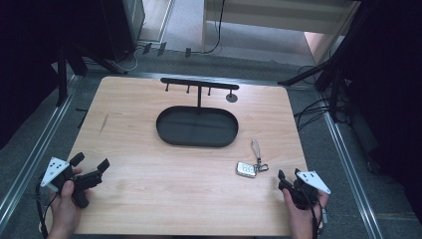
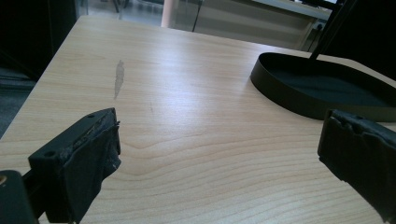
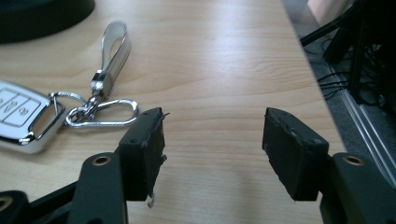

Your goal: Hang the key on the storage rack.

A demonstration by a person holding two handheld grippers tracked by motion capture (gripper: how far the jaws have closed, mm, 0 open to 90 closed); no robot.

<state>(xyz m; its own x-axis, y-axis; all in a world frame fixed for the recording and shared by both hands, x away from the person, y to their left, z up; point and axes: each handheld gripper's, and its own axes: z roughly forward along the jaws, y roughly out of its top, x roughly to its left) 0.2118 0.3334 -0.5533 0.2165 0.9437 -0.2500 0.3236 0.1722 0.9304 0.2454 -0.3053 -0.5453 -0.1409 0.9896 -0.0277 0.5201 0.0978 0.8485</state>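
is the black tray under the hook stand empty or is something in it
Empty. The high view shows the oval tray with a bare dark floor; the car key lies on the table outside it, near the right tongs.

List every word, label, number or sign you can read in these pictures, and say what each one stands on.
No text reads clearly anywhere.
The silver car key fob on the pale wooden table bears small dark button marks, too blurred to read.
The black oval metal tray, its hook rack and both open grippers, left and right, carry no visible lettering.

Grey floor (image 1: 249, 37), pale cabinet (image 1: 278, 15) behind wooden table (image 1: 149, 199).
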